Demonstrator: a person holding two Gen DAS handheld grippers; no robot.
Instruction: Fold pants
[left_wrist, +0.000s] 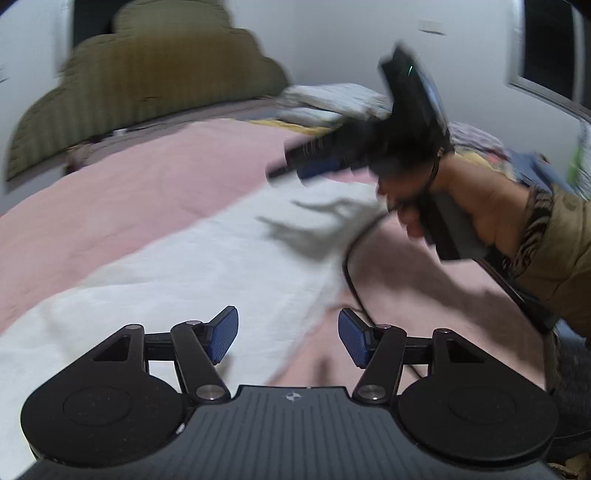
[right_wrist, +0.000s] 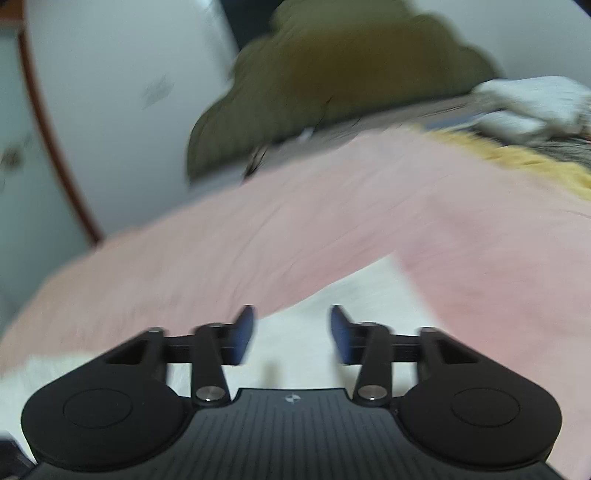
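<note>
left wrist view:
pants (left_wrist: 192, 273): we see one white pair, lying flat in a long strip across the pink bed cover (left_wrist: 110, 206), running from the near left edge toward the far right.
handling: we judge it soft, light and limp; it will sag and crease, no breakage risk. Best taken at a hem or a long side edge, pinching the layers together.
left gripper (left_wrist: 288, 338): we see the jaws apart, nothing between the blue pads; it hangs over the near right edge of the pants.
right gripper (left_wrist: 295, 170): blurred, held in a hand (left_wrist: 454, 199) above the far end of the pants; finger gap unclear here.
count: one pants, two grippers, one olive headboard (left_wrist: 147, 96), a pile of bedding (left_wrist: 332, 99) at the far edge.

right wrist view:
pants (right_wrist: 332, 302): white cloth under and just ahead of the fingers, on the pink cover (right_wrist: 332, 221).
right gripper (right_wrist: 293, 334): we see the jaws parted, holding nothing.
count: one pants, one gripper, one headboard (right_wrist: 351, 74).
</note>
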